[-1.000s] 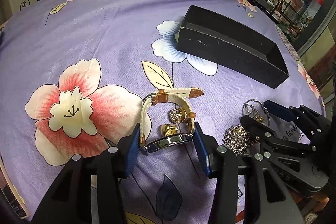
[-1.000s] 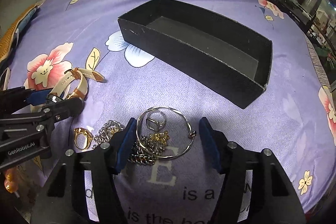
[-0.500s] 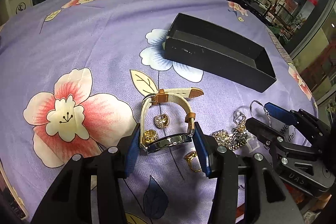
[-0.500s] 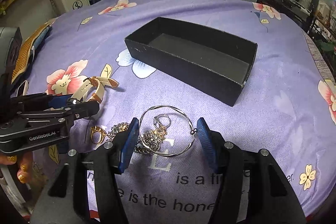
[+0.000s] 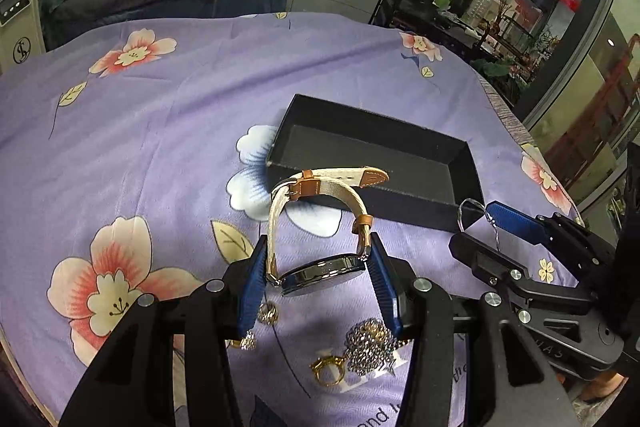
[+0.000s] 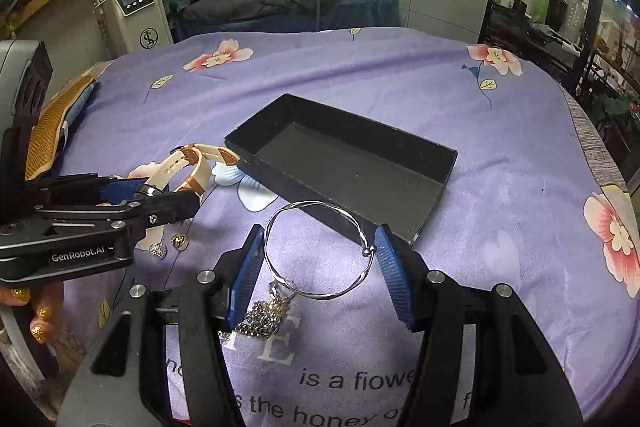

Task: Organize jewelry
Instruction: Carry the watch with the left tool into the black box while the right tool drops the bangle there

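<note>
Jewelry is split between the two tools and the purple flowered cloth [image 6: 400, 79] covering the bench. Left hand-held gripper [image 5: 316, 275] is clenched on a watch [image 5: 320, 269] with a cream strap and tan loops, its blue pads pressing the case from both sides; the strap arches up ahead of the fingers, and the watch is lifted above the cloth, just short of the near wall of the black box [image 5: 384, 163]. Right hand-held gripper [image 6: 318, 267] grasps a silver bangle [image 6: 320, 247], which spans the gap between its blue pads, one side against the left pad and the small ball end touching the right pad; the ring is raised and tilted, near the box's closest corner [image 6: 412, 235]. A small charm hangs from the bangle's lower edge. Lying on the cloth beneath are a heap of silver chain [image 5: 366, 347], a gold ring [image 5: 328, 373], and two heart-shaped pieces [image 6: 168, 247]. The box sits open on the cloth with nothing visible inside
</note>
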The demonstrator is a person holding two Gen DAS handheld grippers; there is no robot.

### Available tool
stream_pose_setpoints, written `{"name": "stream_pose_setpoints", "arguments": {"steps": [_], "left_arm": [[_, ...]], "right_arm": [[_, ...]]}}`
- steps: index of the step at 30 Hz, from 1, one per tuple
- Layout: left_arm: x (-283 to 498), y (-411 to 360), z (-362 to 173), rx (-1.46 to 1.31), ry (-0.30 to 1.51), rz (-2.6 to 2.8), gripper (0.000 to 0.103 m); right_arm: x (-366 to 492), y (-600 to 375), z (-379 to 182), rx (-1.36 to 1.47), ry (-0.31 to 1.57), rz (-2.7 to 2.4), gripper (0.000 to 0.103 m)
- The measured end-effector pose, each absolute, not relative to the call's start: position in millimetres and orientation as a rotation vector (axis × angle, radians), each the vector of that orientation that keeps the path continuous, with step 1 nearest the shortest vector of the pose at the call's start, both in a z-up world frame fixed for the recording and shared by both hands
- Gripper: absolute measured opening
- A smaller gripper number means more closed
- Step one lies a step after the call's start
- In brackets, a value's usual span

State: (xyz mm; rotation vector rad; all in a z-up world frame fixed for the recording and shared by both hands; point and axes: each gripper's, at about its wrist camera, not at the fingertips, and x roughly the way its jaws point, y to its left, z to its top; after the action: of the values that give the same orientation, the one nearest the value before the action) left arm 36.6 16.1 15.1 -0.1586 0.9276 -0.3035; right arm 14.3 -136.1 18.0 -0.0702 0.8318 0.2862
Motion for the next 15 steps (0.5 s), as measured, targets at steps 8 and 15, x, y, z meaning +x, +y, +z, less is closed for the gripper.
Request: {"name": "stream_pose_setpoints", "arguments": {"steps": [8, 15], "left_arm": [[74.8, 3.3, 21.5, -0.171, 0.905, -0.347, 0.047], [105.2, -12.4, 20.5, -0.162, 0.908, -0.361, 0.047]], "right_arm": [[44.7, -148.4, 22.6, -0.045, 0.814, 0.266, 0.057], [66.3, -152.4, 21.8, -0.055, 0.802, 0.253, 0.057]]}}
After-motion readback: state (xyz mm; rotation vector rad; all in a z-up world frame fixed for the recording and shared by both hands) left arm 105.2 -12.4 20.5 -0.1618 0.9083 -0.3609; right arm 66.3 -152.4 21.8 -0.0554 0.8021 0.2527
